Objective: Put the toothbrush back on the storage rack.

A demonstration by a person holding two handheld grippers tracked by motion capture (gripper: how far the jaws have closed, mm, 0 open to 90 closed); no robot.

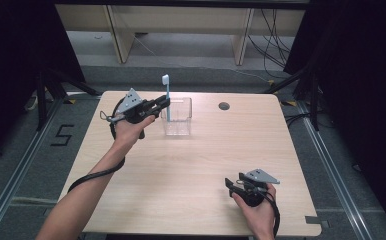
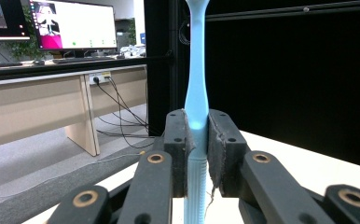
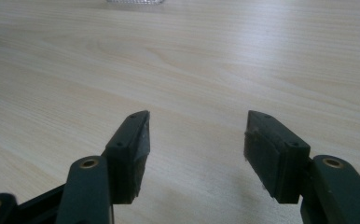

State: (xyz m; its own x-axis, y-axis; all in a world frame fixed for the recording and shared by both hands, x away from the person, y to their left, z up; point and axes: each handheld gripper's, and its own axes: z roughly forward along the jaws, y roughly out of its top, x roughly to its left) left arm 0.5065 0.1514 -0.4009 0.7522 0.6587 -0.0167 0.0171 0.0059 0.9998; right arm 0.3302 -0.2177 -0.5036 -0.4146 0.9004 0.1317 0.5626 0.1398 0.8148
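The left gripper (image 1: 163,104) pinches a light blue toothbrush (image 1: 167,97) by its handle. In the left gripper view the two black pads (image 2: 176,140) press flat against both sides of the handle (image 2: 197,126), which runs straight up between them and out past the top edge. From the high view the toothbrush stands upright, its white head on top, and its lower end reaches down inside the clear plastic cup (image 1: 177,117). Whether the tip touches the bottom of the cup cannot be told. The left gripper comes at the cup from its left side, just above the rim, with the hand (image 1: 128,127) behind it and the black cable looping back along the forearm.

The cup stands on the wooden table (image 1: 191,165), in the far half and slightly left of the middle. A small round hole (image 1: 224,106) in the tabletop lies to the right of the cup, a little farther back.

The right gripper (image 1: 233,184) rests well apart from the cup, near the front right corner of the table, held low over the wood by the right hand (image 1: 256,207). Its fingers are spread wide with nothing between them; in the right gripper view the two pads (image 3: 134,140) stand apart over bare tabletop. At the top edge of that view a sliver of the cup's base (image 3: 130,2) shows, far ahead of the open jaws.
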